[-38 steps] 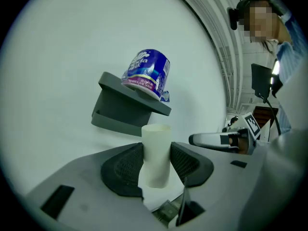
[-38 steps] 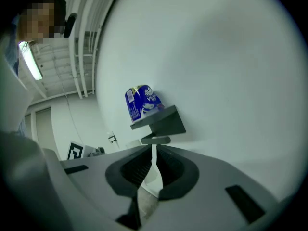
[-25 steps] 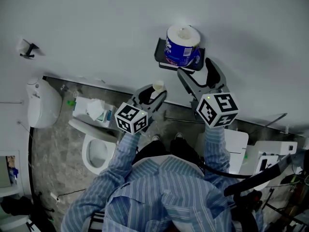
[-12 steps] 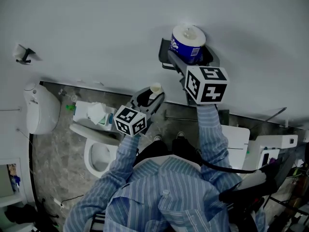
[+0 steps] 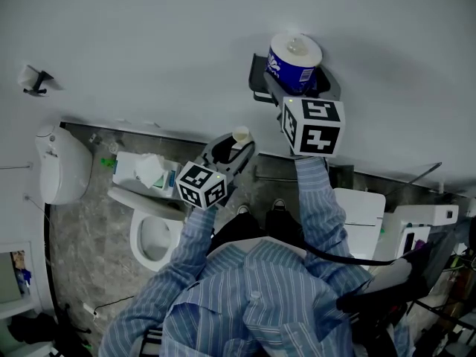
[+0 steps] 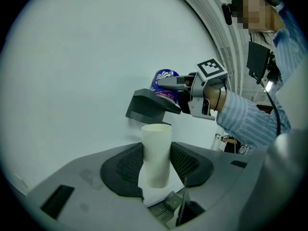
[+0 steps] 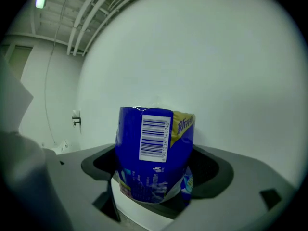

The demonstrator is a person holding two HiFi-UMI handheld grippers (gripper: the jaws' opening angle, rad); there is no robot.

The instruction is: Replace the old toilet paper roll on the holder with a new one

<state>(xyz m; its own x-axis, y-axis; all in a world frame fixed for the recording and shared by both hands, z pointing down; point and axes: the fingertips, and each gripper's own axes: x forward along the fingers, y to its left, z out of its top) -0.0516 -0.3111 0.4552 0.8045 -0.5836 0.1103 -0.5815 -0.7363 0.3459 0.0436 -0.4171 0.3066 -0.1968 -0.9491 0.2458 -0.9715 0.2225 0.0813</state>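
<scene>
Since a second ago the right gripper [image 5: 292, 89] has swung from below and right of the holder [image 5: 257, 80] up to it, and its jaws have just been opening, with the new roll [image 5: 295, 59] now between them. The left gripper [image 5: 235, 149] has hardly shifted.

Head view: the blue-wrapped new roll stands upright on top of the dark holder, upper right of centre on the pale wall [image 5: 149, 43]. The right gripper's marker cube [image 5: 312, 126] sits just below the holder. Left of it and lower, the left gripper holds a cardboard tube [image 5: 241, 134] near frame centre. A toilet [image 5: 149, 236] lies at lower left.

Left gripper view: the claw pinches the pale cardboard tube [image 6: 156, 146] upright between its ribbed pads [image 6: 126, 167], bottom centre. Above it the holder [image 6: 148, 106] juts from the wall, and the right gripper [image 6: 169, 83] reaches in from the right on a striped sleeve [image 6: 245, 121], alongside the blue roll [image 6: 162, 76].

Right gripper view: the claw is spread wide, one pad [image 7: 100, 163] on each side of the new roll [image 7: 153, 148], which fills the gap at centre, barcode facing the camera. Its wrapper is not squeezed. A small hook [image 7: 75, 121] sits on the wall at far left.
</scene>
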